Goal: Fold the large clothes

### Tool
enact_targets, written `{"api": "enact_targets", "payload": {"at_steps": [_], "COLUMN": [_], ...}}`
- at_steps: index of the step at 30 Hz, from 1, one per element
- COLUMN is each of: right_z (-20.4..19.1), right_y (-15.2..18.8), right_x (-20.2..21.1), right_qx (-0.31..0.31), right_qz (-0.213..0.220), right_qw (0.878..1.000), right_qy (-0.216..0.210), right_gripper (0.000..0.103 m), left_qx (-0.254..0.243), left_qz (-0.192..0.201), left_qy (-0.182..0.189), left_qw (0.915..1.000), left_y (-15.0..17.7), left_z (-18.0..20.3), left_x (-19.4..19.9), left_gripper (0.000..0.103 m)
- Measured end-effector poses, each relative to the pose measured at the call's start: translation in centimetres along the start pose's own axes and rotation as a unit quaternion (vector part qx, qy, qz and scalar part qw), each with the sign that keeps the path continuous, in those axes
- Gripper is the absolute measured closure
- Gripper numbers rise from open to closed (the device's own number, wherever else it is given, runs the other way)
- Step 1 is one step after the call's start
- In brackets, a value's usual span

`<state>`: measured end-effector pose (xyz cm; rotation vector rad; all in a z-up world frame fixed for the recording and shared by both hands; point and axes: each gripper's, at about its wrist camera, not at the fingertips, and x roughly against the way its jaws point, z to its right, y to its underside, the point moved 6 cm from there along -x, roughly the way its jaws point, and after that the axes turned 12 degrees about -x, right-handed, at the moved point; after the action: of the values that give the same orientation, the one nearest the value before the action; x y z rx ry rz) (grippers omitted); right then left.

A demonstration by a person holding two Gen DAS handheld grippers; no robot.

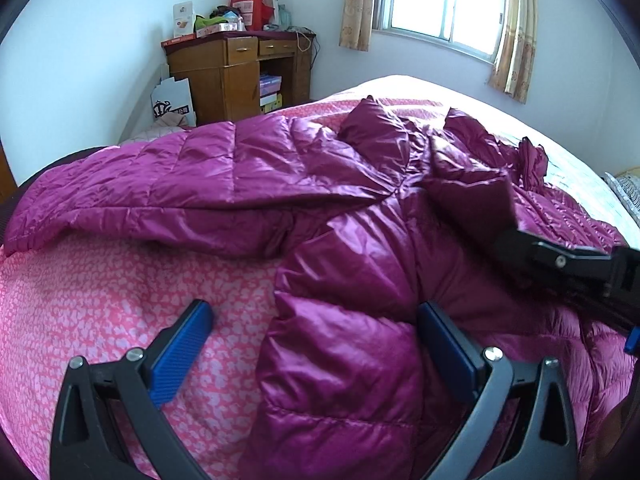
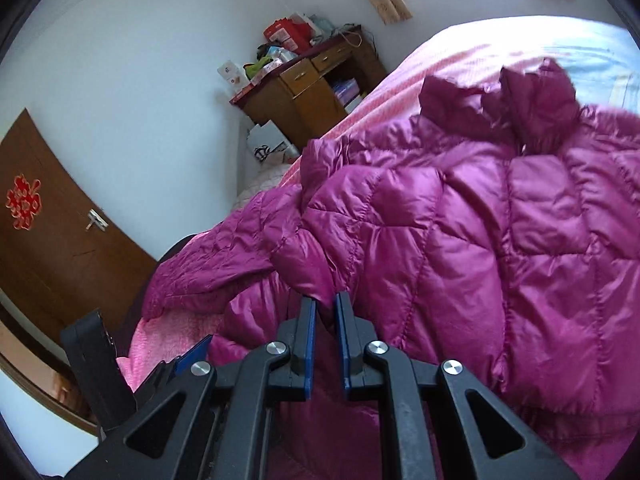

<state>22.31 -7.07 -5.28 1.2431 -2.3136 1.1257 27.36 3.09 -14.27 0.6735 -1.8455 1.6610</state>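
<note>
Pads [image 2: 308, 344] of the right gripper [image 2: 325, 308] pinch a fold of the magenta puffer jacket [image 2: 460, 216] at 12 o'clock. The left gripper [image 1: 316, 316] is spread wide, one blue finger over the pink bedsheet [image 1: 100, 288] (at 9 o'clock), the other against the jacket. The jacket sprawls across the bed; a wooden desk [image 1: 236, 76] stands at 11 o'clock.

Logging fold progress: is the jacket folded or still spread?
Partly folded: the jacket lies bunched on the bed, one flap doubled over, pinched by the right gripper.
</note>
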Motion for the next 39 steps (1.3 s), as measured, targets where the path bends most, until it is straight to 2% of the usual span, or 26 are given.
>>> {"api": "enact_targets", "payload": {"at_steps": [3,6,9,12,15,16,17,18,19,21,22,24,25,26,28,31,33,39], "right_z": [-0.3,-0.5,0.5,0.8,-0.1,-0.1,0.2,0.7,1.6,4.0,6.0,8.9,10.6,11.7,14.5,18.9,19.0,18.8], "right_y": [0.5,1.2,1.5,1.1,-0.3,-1.2,-1.9,-2.7,-3.6,-5.3,-6.0,-6.7,-6.7,-6.5,-5.8,-3.6,-3.4,-3.3], "right_x": [-0.9,-2.4,-2.4,-1.8,1.9,3.8,5.5,7.2,9.4,12.9,14.4,15.6,15.9,16.0,15.2,13.7,13.7,14.2], "right_qx": [0.002,0.0,-0.048,-0.092,-0.078,-0.075,-0.073,-0.07,-0.063,-0.051,-0.053,-0.055,-0.05,-0.046,-0.06,-0.117,-0.111,-0.099], "right_qz": [-0.02,-0.048,-0.069,-0.087,-0.048,-0.024,-0.004,0.02,0.054,0.116,0.138,0.147,0.148,0.145,0.131,0.119,0.142,0.148], "right_qw": [1.0,0.999,0.996,0.991,0.993,0.994,0.994,0.994,0.995,0.992,0.988,0.98,0.974,0.972,0.964,0.956,0.957,0.957], "right_qy": [-0.011,-0.003,-0.02,-0.041,-0.068,-0.076,-0.082,-0.08,-0.06,0.001,0.05,0.124,0.162,0.182,0.224,0.24,0.227,0.23], "right_gripper": [0.093,0.092,0.092,0.085,0.078,0.07,0.054,0.044,0.03,0.03,0.03,0.031,0.036,0.043,0.043,0.044,0.044,0.043], "left_qx": [0.001,0.0,0.001,0.001,0.001,0.001,0.001,0.001,0.001,0.001,0.0,0.0,0.0,0.0,-0.001,-0.002,-0.005,-0.005], "left_qz": [0.0,0.0,0.001,0.0,0.0,0.0,0.0,0.0,0.001,0.0,0.0,0.0,0.0,0.0,-0.001,-0.002,-0.002,-0.003], "left_qy": [0.001,0.001,0.001,0.001,0.001,0.001,0.001,0.001,0.001,0.001,0.0,0.0,0.0,-0.001,-0.001,-0.003,-0.006,-0.006], "left_qw": [1.0,1.0,1.0,1.0,1.0,1.0,1.0,1.0,1.0,1.0,1.0,1.0,1.0,1.0,1.0,1.0,1.0,1.0], "left_y": [0.1,0.1,0.1,0.0,0.1,0.1,0.1,0.1,0.1,0.2,0.2,0.2,0.2,0.2,0.1,0.1,0.1,0.1], "left_z": [-0.1,-0.1,-0.1,0.0,0.0,0.0,-0.1,-0.1,-0.1,-0.1,-0.1,-0.1,-0.1,-0.1,-0.1,0.0,-0.1,-0.1], "left_x": [0.0,0.0,0.0,0.0,0.0,0.0,0.0,0.0,0.0,0.0,0.0,0.0,0.0,0.0,0.0,-0.1,-0.3,-0.4], "left_gripper": [0.0,0.0,0.0,0.0,0.0,0.0,0.0,0.0,0.0,0.0,0.0,0.0,0.0,0.0,0.0,0.0,0.0,0.0]}}
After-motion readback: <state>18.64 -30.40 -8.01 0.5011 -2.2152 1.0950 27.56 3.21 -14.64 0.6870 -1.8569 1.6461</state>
